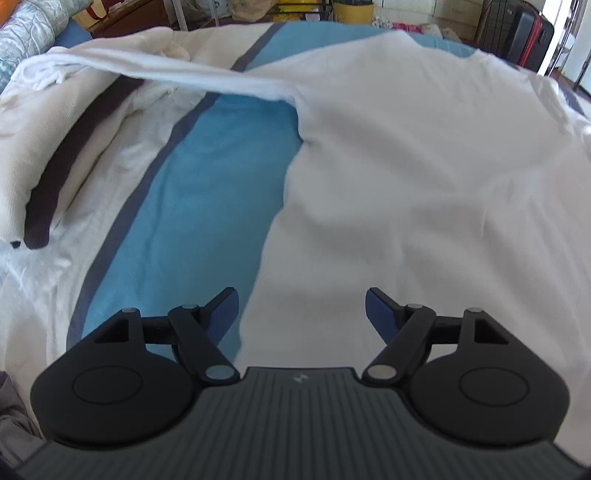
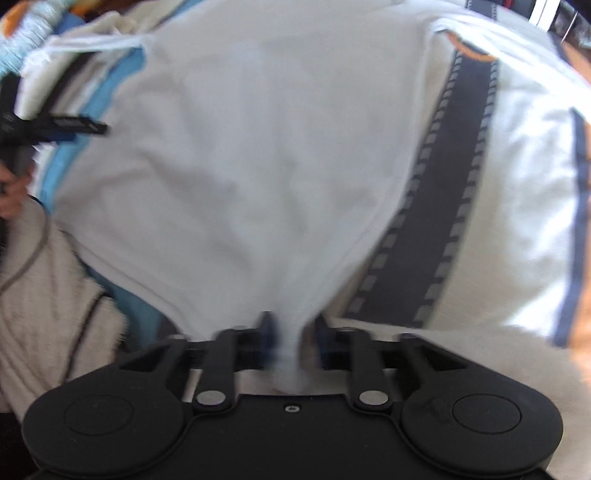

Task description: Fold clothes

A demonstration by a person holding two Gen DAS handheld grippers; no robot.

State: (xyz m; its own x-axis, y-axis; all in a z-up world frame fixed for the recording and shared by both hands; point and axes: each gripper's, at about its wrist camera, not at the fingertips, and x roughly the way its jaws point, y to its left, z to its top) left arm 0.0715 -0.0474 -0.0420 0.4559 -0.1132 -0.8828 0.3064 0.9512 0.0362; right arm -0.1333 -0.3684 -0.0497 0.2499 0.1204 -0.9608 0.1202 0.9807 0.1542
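Your left gripper (image 1: 301,314) stands wide apart with nothing between its blue pads (image 1: 378,314); both clear the fabric beneath. It hangs over the near hem area of the white shirt (image 1: 406,177), which lies spread flat across the bed cover (image 1: 207,192), a cover of blue and cream bands edged in dark stripes.

Your right gripper (image 2: 290,338) has its jaws at a narrow gap, with a gathered corner of the white shirt (image 2: 258,155) bunched between them. The cloth rises from the jaws in a tight neck and fans out beyond. The frame is blurred, so I cannot tell whether the pads are pressing the cloth or only flank it.

Surroundings, left wrist view: one sleeve (image 1: 155,74) of the shirt runs out to the upper left, over a second cream garment with a dark band (image 1: 48,192) lying heaped at the left edge. A dark suitcase (image 1: 517,33) and a yellow bin (image 1: 352,11) stand beyond the far end of the bed.

Surroundings, right wrist view: a dark film-strip patterned band (image 2: 450,206) on the cover lies just right of the lifted shirt. A beige knit cloth (image 2: 40,280) sits at lower left. Your left gripper (image 2: 59,127) shows at the left edge, with your hand (image 2: 13,195) beneath it, well apart from the right gripper.
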